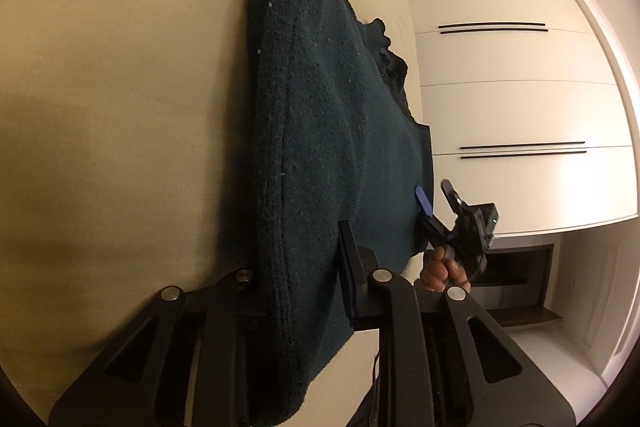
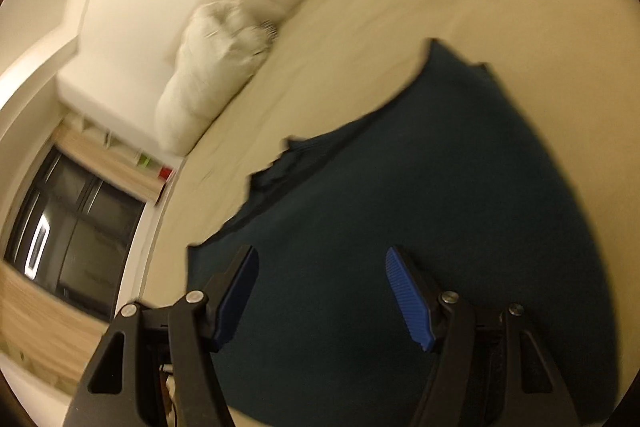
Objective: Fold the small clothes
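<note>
From the left wrist, the dark teal knit garment (image 1: 320, 131) lies on a cream bedsheet (image 1: 120, 107), its long axis running straight away from the camera toward the far edge of the bed. The near hem runs in between the fingers of the left gripper (image 1: 304, 267). The jaws stand narrow and one black finger presses against the cloth from the right; the opposite finger is hidden under the knit, so this reads as a pinch on the near hem, with a ridge of fabric bunched up beside it. Further right, at the garment's side edge near the edge of the bed, a hand (image 1: 438, 269) carries the right gripper (image 1: 438, 197), whose fingers stand apart with the blue pad just over the cloth's border and nothing visibly between them.

From the right wrist, the same garment (image 2: 400, 187) fills the lower frame, spreading ahead and to the right, its ragged far edge toward a white pillow (image 2: 212, 67) at the head of the bed. The right gripper (image 2: 322, 291) is moderately wide, both blue pads clear of the fabric, which lies beneath and ahead of them. The view is blurred.

I judge that the right side is not yet gripped; it needs to close on the near edge directly below before the two can carry the hem along the long axis.
</note>
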Action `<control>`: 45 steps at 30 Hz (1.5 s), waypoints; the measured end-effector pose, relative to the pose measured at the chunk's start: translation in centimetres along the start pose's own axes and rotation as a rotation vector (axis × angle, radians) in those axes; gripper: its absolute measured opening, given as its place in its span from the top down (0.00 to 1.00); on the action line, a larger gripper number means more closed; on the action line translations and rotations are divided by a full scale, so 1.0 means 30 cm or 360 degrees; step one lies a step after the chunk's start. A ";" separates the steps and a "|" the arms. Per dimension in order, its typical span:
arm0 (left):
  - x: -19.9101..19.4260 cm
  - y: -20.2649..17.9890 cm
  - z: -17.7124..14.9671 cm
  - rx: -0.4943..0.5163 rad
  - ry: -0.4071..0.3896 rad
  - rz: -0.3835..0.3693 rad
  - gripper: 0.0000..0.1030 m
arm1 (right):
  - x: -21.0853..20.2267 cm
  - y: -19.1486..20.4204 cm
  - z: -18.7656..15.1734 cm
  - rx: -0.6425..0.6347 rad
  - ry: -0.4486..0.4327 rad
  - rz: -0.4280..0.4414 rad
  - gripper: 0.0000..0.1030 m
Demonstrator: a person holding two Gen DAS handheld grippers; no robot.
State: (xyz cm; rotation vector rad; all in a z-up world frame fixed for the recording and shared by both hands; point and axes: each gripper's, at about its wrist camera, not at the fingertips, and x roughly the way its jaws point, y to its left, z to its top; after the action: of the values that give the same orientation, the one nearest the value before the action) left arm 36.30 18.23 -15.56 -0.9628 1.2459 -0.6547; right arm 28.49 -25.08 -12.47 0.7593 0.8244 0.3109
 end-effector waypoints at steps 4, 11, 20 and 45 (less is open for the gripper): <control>-0.005 -0.001 -0.003 -0.0014 -0.0032 0.0003 0.83 | -0.125 -0.160 0.097 0.0222 -0.0235 -0.0082 0.50; -0.045 -0.027 -0.043 -0.0005 -0.0119 -0.0008 0.85 | -0.292 -0.119 0.062 0.0097 -0.0298 -0.0159 0.32; -0.076 -0.288 -0.071 0.0199 -0.0214 0.0102 0.85 | -0.163 0.097 0.023 -0.0150 0.0009 0.0117 0.30; 0.588 -0.808 -0.371 0.0990 -0.0067 0.0405 0.26 | 0.039 -0.049 0.169 0.0113 0.0459 0.0427 0.14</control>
State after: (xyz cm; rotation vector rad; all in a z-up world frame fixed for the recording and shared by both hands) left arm 31.64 -10.84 -3.11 -0.2961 1.0100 -0.7509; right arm 33.04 -27.97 -11.94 0.9066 1.0093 0.6448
